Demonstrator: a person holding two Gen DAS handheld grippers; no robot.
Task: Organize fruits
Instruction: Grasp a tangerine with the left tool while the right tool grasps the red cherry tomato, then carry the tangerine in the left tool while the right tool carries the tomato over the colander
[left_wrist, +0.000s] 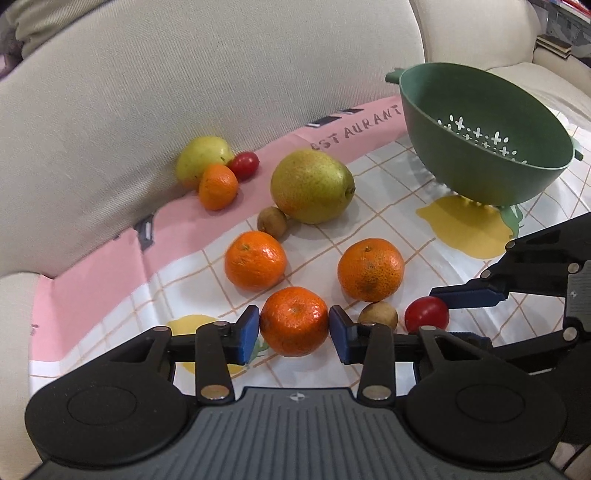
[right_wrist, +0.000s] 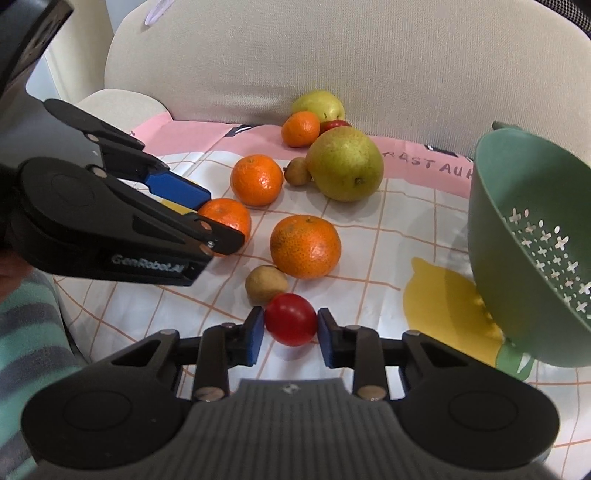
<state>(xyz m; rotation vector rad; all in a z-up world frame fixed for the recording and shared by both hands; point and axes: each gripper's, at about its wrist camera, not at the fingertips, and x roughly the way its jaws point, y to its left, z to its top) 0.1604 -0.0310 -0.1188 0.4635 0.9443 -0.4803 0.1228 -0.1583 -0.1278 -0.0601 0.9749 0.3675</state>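
Note:
My left gripper (left_wrist: 293, 328) is shut on a mandarin (left_wrist: 294, 320) that rests on the tablecloth; the same mandarin shows in the right wrist view (right_wrist: 226, 218). My right gripper (right_wrist: 290, 332) is shut on a red tomato (right_wrist: 290, 318), which also shows in the left wrist view (left_wrist: 426, 314). Loose fruit lies around: two more mandarins (left_wrist: 255, 260) (left_wrist: 370, 268), a big green pear (left_wrist: 312, 186), two small brown fruits (left_wrist: 378, 315) (left_wrist: 272, 221), and at the back a smaller pear (left_wrist: 202, 157), a small mandarin (left_wrist: 218, 186) and a tomato (left_wrist: 243, 165).
An empty green colander (left_wrist: 484, 133) stands tilted at the right on the checked tablecloth (left_wrist: 406, 221) with lemon prints and a pink border. Beige cushions (left_wrist: 147, 92) rise behind the cloth. My striped sleeve (right_wrist: 26, 332) shows at the left.

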